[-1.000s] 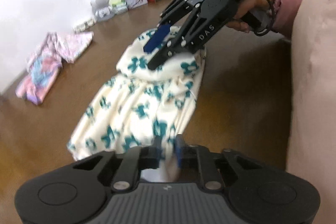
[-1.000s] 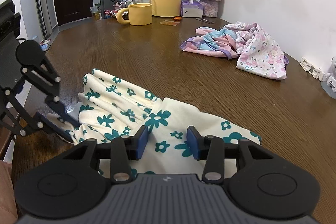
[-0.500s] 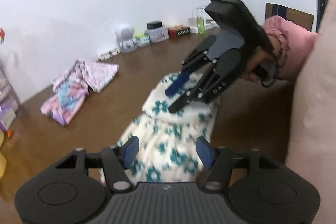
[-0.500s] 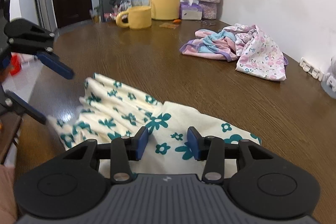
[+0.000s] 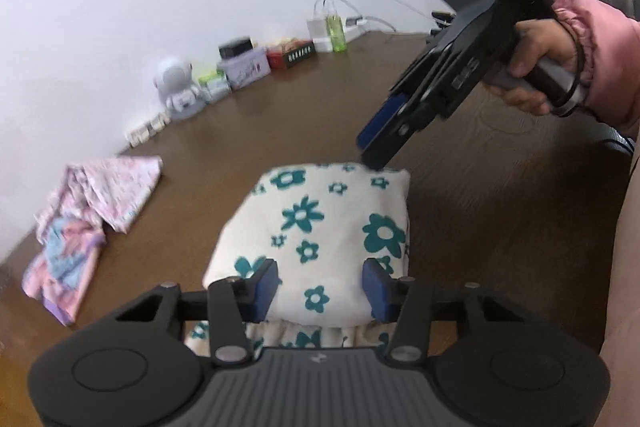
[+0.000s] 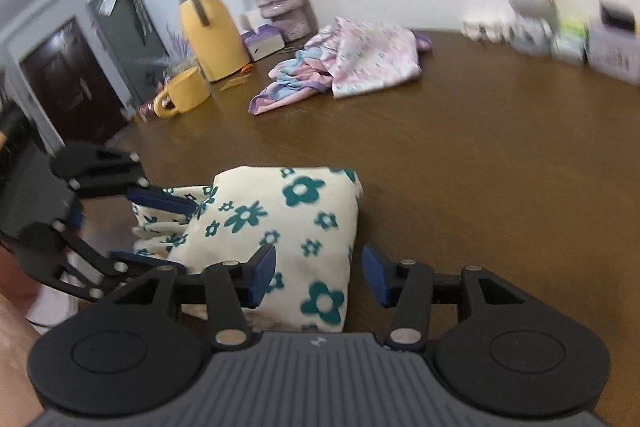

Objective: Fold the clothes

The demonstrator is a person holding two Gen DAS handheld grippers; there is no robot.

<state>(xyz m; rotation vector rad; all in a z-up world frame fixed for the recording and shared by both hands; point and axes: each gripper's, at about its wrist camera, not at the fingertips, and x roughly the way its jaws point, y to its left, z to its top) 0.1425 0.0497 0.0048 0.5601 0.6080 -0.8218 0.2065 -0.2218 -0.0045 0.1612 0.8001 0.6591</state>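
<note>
- Nearest the desk's (image 5: 500, 195) front edge, the left tool (image 5: 319, 286) has its jaws spread but closing; the folded floral garment (image 5: 320, 227) lies between and below them, with no pad visibly pressing it.
- Just beyond, the right tool (image 6: 319, 279) straddles the garment's side edge, jaws spread and opening, gripping nothing.
- Judging the fold made, press the bundle flat and square its edges before leaving it.
- Toward the far edge, the pink clothes (image 6: 344, 63) await folding; approach low.
</note>
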